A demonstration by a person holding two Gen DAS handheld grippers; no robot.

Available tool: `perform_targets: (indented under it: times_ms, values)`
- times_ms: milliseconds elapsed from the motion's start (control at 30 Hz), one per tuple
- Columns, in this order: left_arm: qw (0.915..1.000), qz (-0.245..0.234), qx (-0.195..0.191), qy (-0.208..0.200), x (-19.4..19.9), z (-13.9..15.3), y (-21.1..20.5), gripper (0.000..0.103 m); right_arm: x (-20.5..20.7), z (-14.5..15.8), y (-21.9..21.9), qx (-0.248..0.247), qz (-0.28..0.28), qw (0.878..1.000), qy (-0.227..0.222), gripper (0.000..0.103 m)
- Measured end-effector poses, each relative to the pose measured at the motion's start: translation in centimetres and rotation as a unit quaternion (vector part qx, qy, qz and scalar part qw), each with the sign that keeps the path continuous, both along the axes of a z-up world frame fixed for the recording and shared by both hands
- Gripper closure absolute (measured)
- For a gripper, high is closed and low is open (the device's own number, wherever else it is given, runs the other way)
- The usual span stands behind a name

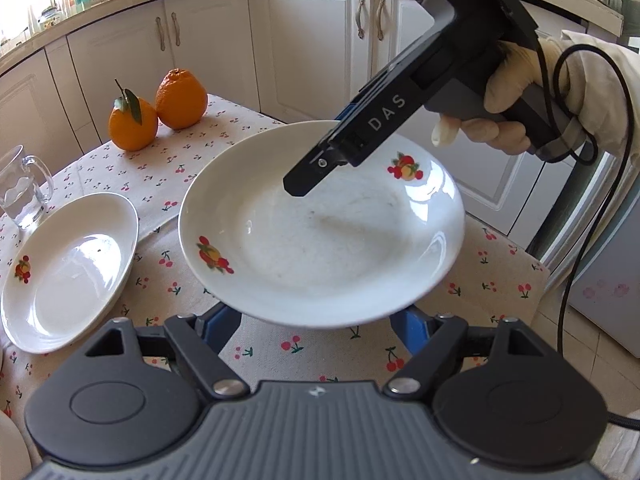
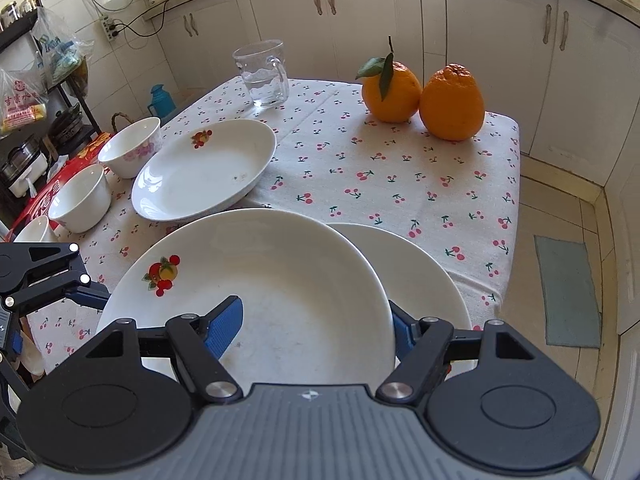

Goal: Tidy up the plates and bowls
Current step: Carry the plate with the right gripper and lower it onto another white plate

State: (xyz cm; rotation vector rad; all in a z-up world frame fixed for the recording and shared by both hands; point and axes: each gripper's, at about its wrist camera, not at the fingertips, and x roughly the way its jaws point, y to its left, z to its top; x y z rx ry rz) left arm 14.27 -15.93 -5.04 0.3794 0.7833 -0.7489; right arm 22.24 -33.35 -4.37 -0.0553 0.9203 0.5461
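Observation:
A white fruit-print plate (image 1: 320, 232) hangs tilted above the table, gripped at its far rim by my right gripper (image 1: 308, 176). In the right wrist view this plate (image 2: 260, 280) sits between the blue pads (image 2: 224, 328), one above and one below the rim. A plain white plate (image 2: 420, 276) lies under it on the table. Another fruit-print plate (image 1: 68, 272) (image 2: 204, 168) lies to the left. Two white bowls (image 2: 132, 146) (image 2: 80, 196) stand beyond it. My left gripper (image 1: 316, 332) is open, its fingers spread under the held plate's near edge, apart from it.
Two oranges (image 1: 156, 108) (image 2: 424, 96) and a glass mug of water (image 1: 20, 188) (image 2: 264, 74) stand on the cherry-print tablecloth (image 2: 400, 184). White kitchen cabinets (image 1: 312, 40) stand behind. The table's right edge drops to a tiled floor (image 2: 568, 208).

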Motion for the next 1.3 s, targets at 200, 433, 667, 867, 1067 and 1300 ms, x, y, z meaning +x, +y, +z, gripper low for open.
perform_targets:
  times_ms: [200,433,667,867,1067,1300]
  values:
    - [1.0,-0.005,0.004,-0.003,0.4,0.0,-0.6,0.022,0.7,-0.3,-0.9,0.006,-0.008,1.0,0.0,0.024]
    - [1.0,-0.006,0.002,0.004,1.8,-0.3,-1.4,0.022,1.5,-0.9,-2.1,0.003,-0.026,1.0,0.005,0.024]
    - [0.9999,-0.011,0.004,0.005,2.2,-0.6,-1.9,0.022,1.6,-1.8,-2.9,-0.006,-0.04,0.999,0.018,0.024]
    - [0.9999,-0.012,0.005,0.004,2.3,-0.7,-2.0,0.022,1.2,-1.5,-3.2,-0.006,-0.045,0.999,0.015,0.023]
    - [0.9999,-0.012,0.002,0.004,2.4,-0.7,-1.8,0.02,0.3,-1.1,-3.5,-0.01,-0.053,0.998,0.013,0.023]
    - [0.9999,-0.015,-0.003,-0.001,2.3,-0.7,-2.0,0.018,-1.1,-0.5,-4.1,-0.01,-0.063,0.998,0.007,0.023]
